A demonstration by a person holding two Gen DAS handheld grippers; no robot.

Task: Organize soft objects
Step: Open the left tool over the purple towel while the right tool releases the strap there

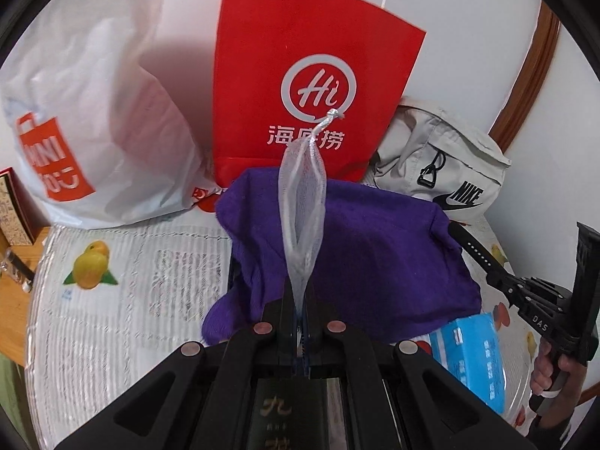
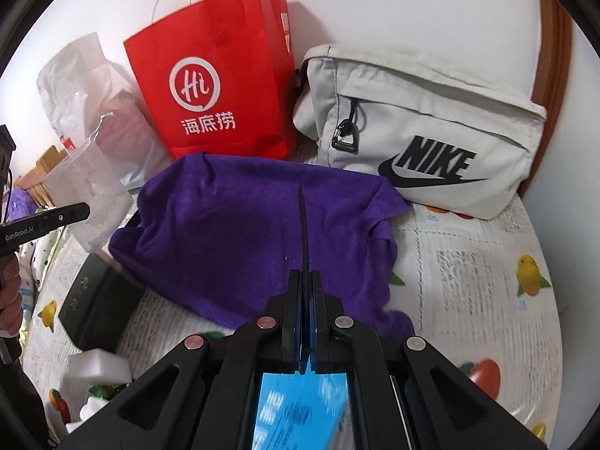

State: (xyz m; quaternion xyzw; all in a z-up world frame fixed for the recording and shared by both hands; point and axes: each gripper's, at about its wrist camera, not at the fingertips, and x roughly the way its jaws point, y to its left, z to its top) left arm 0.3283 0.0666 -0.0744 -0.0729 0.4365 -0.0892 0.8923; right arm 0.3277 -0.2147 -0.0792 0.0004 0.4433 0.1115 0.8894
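Observation:
In the left wrist view, my left gripper (image 1: 299, 300) is shut on the bottom edge of a see-through white mesh drawstring pouch (image 1: 303, 202), which stands upright above the fingers. A purple towel (image 1: 375, 255) lies crumpled right behind it. My right gripper (image 1: 500, 281) comes in from the right, shut on a black perforated strap (image 1: 473, 249) that reaches over the towel's edge. In the right wrist view, the right gripper (image 2: 306, 273) pinches that strap (image 2: 303, 225), seen edge-on above the purple towel (image 2: 243, 232). The left gripper (image 2: 84, 212) holds the mesh pouch (image 2: 88, 191) at the left.
A red paper bag (image 2: 217, 86), a white plastic bag (image 1: 97, 120) and a grey Nike bag (image 2: 423, 131) stand along the back wall. A blue box (image 1: 476, 360) and a dark box (image 2: 97, 307) lie on the fruit-print quilted cover (image 2: 468, 262). White foam blocks (image 2: 101, 367) sit at the near left.

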